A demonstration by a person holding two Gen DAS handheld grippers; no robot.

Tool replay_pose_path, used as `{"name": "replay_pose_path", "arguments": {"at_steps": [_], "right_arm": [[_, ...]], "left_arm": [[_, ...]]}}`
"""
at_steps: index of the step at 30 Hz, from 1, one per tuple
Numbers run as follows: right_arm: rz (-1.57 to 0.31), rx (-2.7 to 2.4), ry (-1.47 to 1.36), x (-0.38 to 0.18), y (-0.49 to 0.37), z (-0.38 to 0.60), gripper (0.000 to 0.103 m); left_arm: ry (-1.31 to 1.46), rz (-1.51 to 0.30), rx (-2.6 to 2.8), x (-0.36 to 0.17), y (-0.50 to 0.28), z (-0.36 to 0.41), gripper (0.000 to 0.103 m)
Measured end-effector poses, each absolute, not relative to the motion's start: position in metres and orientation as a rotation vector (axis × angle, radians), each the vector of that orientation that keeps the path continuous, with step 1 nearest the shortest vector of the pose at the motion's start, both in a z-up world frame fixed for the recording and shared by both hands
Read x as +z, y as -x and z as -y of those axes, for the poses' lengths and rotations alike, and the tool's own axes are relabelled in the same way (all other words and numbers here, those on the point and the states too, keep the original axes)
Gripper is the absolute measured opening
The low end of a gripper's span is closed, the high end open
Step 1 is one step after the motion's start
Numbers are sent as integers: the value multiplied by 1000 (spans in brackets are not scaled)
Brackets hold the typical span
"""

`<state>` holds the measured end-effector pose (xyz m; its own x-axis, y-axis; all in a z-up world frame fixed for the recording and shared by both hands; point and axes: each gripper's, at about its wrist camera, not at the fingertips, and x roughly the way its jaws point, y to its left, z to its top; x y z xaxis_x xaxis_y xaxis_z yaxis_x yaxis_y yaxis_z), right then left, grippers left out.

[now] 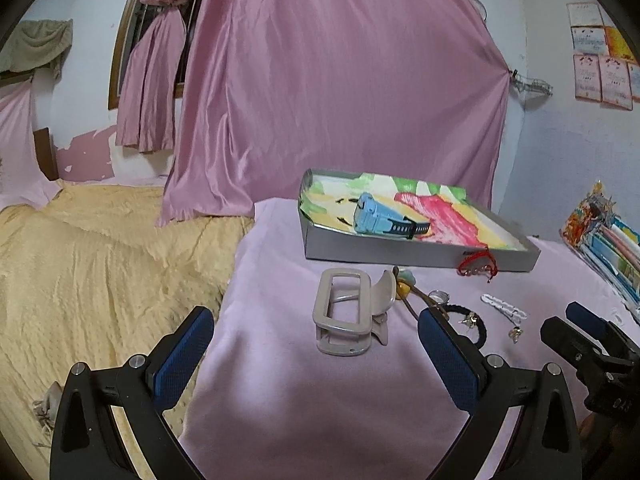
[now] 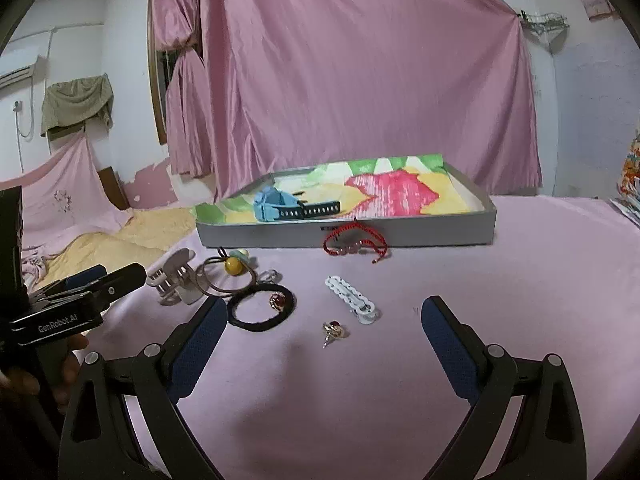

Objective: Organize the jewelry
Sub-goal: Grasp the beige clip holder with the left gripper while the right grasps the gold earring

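Observation:
A grey tray [image 2: 348,234] with a colourful lining stands at the back of the pink cloth and holds a blue watch [image 2: 288,206]; both show in the left wrist view, tray [image 1: 400,254], watch [image 1: 380,220]. A red cord bracelet [image 2: 356,244] leans on its front wall. A beige claw clip [image 1: 348,314] lies just ahead of my open, empty left gripper [image 1: 316,344]. A white clip [image 2: 352,298], a gold earring [image 2: 334,330], a black hair tie [image 2: 262,306] and a yellow-bead hair tie [image 2: 232,270] lie ahead of my open, empty right gripper [image 2: 322,332].
A yellow bedspread [image 1: 100,260] lies left of the pink cloth. A pink curtain [image 2: 360,80] hangs behind the tray. A stack of colourful packets [image 1: 608,240] sits at the right edge. The left gripper shows at the left of the right wrist view [image 2: 88,284].

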<state>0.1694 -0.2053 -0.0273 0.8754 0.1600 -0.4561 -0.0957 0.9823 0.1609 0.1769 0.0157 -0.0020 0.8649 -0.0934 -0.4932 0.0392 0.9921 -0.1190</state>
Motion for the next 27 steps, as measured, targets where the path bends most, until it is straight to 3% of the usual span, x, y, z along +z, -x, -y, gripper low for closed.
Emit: {"name": "replay_pose_path", "arguments": {"at_steps": [7,9,13,18,23,25,27], "right_arm": [[-564,144,-121,-33,-183,199,93],[-579,149,-117,-35,-185,198,75],[-637,151,-112,-42,-194,195,58],[-685,144,-118,-46,-202,194,38],[-692,131,-100,-45,-203,190,38],[-691,128,-97,-45,-204,189,33],[-691,124,-97,-45,-203,189,29]], "left_arm": [[110,-602,-70,-6,-193,-13,102],[112,-622,-73,-6,-197,-12,102],[126,-675,-92,-9,-207,-12,102],[154,-739,-107,-12,-218,-12,87],[160,-773,-116,-13,-226,-8,79],[159,-765,-115,-12,-228,-6,78],[154,-774,-112,-13,-231,-3,66]]}}
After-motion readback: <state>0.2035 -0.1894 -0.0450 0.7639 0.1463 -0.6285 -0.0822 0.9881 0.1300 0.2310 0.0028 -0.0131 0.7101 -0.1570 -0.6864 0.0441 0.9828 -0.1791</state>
